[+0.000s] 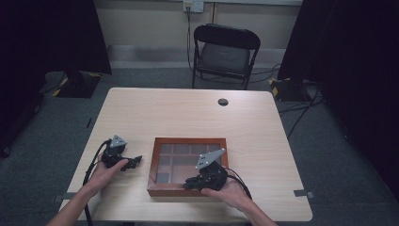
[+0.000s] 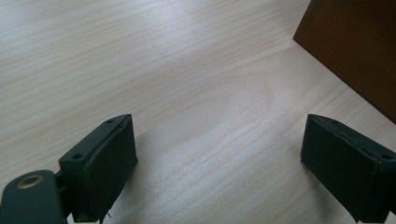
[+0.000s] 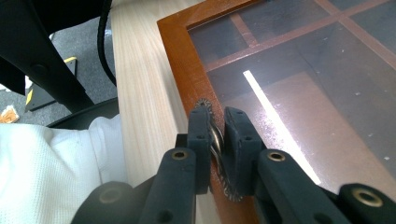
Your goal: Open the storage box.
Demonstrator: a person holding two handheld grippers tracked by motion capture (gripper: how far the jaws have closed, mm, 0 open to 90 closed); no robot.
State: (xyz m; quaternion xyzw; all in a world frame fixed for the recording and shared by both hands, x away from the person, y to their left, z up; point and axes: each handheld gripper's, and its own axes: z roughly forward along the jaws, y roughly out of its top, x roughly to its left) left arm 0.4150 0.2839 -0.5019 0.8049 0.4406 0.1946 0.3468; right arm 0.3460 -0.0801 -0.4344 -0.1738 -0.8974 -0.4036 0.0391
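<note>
Unlabelled wooden box (image 3: 187, 70), metal latch (image 3: 215, 140)

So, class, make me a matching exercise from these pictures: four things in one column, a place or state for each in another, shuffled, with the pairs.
1. left claw
2. right claw
3. wooden box
4. folding chair

a. glass lid with dividers beneath
b. shut on a small metal clasp
c. on the floor beyond the table
d. open over bare tabletop

Pairs: 1-d, 2-b, 3-a, 4-c
</note>
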